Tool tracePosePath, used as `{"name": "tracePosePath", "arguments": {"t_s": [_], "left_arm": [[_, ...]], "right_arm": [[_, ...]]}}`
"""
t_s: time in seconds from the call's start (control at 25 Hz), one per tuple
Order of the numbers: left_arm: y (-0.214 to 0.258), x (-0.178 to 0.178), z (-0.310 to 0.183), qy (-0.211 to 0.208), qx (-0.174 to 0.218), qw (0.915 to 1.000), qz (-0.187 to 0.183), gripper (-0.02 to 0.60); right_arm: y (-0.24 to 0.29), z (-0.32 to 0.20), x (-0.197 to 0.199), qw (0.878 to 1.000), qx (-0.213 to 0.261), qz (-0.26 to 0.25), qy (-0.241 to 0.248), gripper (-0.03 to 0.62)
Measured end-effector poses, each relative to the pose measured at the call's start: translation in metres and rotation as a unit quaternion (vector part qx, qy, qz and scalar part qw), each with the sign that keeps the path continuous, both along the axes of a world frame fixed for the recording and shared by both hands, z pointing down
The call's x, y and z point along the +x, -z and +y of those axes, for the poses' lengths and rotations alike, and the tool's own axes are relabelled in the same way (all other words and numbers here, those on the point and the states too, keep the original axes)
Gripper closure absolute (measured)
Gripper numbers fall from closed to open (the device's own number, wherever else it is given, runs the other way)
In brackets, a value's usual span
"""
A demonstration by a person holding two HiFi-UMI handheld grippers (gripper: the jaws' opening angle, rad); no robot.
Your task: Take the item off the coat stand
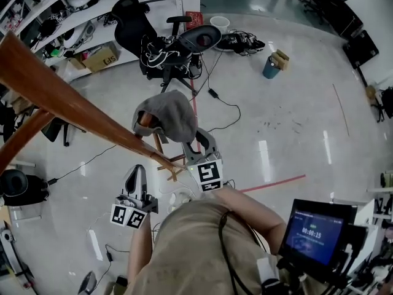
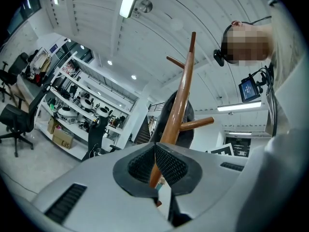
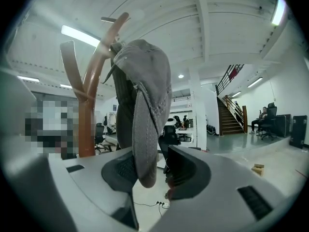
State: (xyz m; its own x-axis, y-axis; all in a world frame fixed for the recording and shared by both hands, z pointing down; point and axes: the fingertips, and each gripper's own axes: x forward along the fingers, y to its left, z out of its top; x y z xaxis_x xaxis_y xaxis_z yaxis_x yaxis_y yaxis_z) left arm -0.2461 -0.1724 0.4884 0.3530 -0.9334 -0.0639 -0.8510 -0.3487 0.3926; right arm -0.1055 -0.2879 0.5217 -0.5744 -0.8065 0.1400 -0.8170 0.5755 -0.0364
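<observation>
Left: the left hand-held gripper [image 2: 155, 164] points level, and its jaws pinch the brown wooden pole of the coat stand [image 2: 183, 88] low down, apparently to steady it.

Centre: the grey cap [image 3: 145, 105], the item to be removed, hangs from an upper peg [image 3: 112, 29] on the stand. Its crown is hooked at the top and its brim points down, so its long axis runs near vertical. The fabric is soft and coarsely woven, with stitched seams, and it sags loosely.

Right: the right hand-held gripper [image 3: 152, 170] is the nearer of the two. It sits directly below and in front of the cap, and its jaws are spread. The brim tip hangs between the jaws, close against the left pad [image 3: 120, 170], while a gap shows before the right pad [image 3: 183, 170]. The cap is not yet clamped. Judged from this, the coming move is a closure on the brim followed by an upward lift off the peg.
</observation>
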Motion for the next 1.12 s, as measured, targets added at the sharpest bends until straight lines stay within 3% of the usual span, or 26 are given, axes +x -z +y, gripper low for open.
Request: {"name": "tracePosePath", "arguments": {"t_s": [0.44, 0.72, 1.12], "left_arm": [[-0.005, 0.007, 0.008, 0.007, -0.005, 0.9999, -0.007, 0.563], [-0.007, 0.000, 0.011, 0.017, -0.009, 0.9998, -0.008, 0.563], [-0.005, -0.004, 0.018, 0.027, -0.011, 0.9996, -0.007, 0.563]], "right_arm": [[-0.014, 0.002, 0.005, 1.000, 0.006, 0.018, 0.007, 0.450], [-0.016, -0.003, -0.002, 1.000, 0.013, 0.019, 0.008, 0.490], [-0.009, 0.002, 0.001, 1.000, -0.001, -0.021, 0.011, 0.563]]}}
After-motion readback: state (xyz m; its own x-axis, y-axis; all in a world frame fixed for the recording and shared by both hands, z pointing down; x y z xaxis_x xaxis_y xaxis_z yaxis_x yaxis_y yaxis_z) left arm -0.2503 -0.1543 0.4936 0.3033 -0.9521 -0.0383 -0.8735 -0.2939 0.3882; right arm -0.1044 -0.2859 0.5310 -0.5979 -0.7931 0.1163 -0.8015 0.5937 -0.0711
